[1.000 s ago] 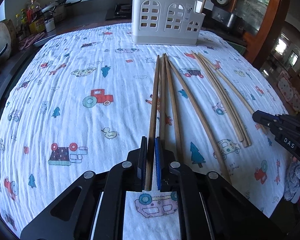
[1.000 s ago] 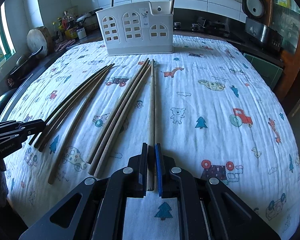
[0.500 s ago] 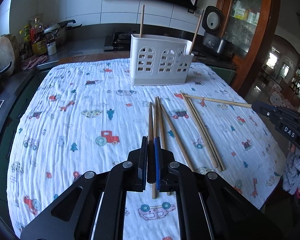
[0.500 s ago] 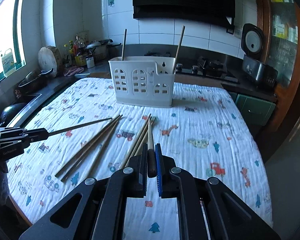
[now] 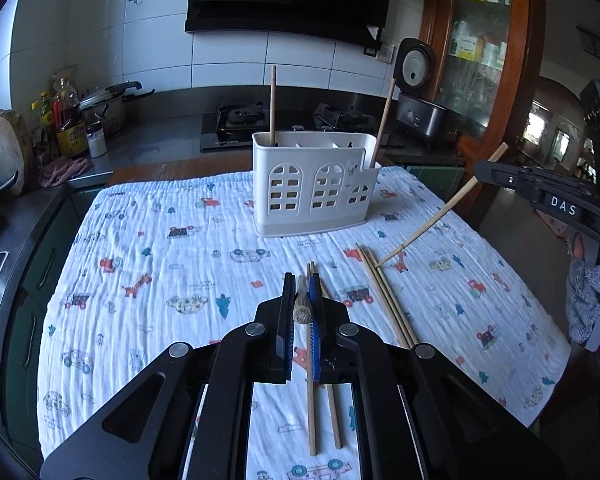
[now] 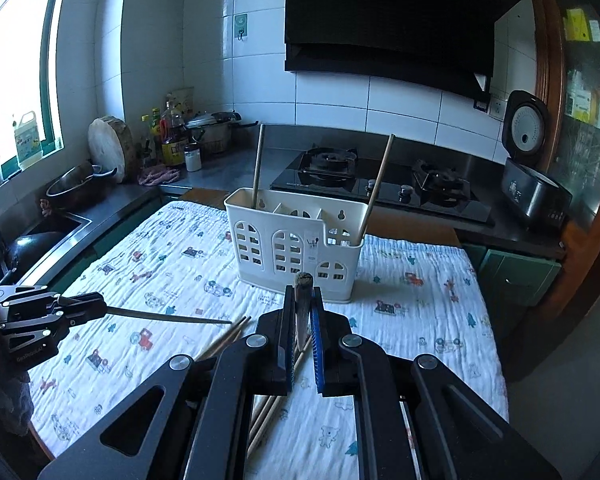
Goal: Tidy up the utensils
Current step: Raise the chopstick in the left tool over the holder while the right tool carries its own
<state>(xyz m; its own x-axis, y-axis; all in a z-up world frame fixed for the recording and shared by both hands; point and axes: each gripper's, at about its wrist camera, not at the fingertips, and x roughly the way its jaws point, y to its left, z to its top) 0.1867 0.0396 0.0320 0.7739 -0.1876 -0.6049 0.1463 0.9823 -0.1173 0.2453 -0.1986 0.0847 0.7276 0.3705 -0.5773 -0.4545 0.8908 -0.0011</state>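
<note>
Each black two-finger gripper, left [image 5: 302,294] and right [image 6: 303,307], pinches one brown wooden chopstick [image 5: 302,309] end-on, lifted ready for slotting. At twelve o'clock stands the white windowed plastic caddy [image 5: 314,188]; loose chopsticks [image 5: 386,298] lie on the printed cloth [image 5: 148,264].

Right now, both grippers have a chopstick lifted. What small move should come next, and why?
Probably carry the left gripper forward over the white caddy: its chopstick is clamped clear of the cloth, and the caddy holds only two sticks.
</note>
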